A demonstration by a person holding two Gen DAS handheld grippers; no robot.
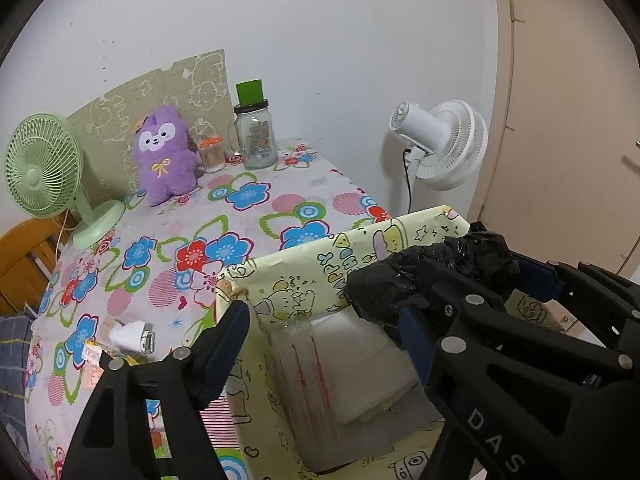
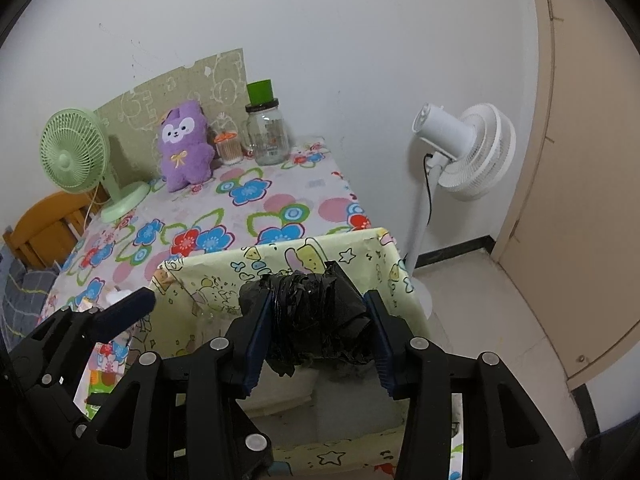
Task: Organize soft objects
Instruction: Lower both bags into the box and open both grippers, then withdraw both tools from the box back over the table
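A crumpled black plastic bag (image 2: 316, 320) hangs over the open box wrapped in yellow cartoon paper (image 2: 280, 256). My right gripper (image 2: 320, 336) is shut on it, with a blue pad against each side. In the left wrist view the black plastic bag (image 1: 404, 284) lies against the right finger of my left gripper (image 1: 320, 320). That gripper's jaws stand wide apart over the box (image 1: 288, 268) and clasp nothing. White folded soft items (image 1: 360, 360) lie inside the box. A purple plush toy (image 1: 164, 156) sits upright at the back of the table.
A floral tablecloth (image 1: 240, 216) covers the table. At the back stand a green desk fan (image 1: 44, 164), a glass jar with a green cap (image 1: 256, 136) and a cotton swab holder (image 1: 211, 156). A white pedestal fan (image 2: 464, 148) stands right of the table, and a wooden chair (image 1: 24, 256) left.
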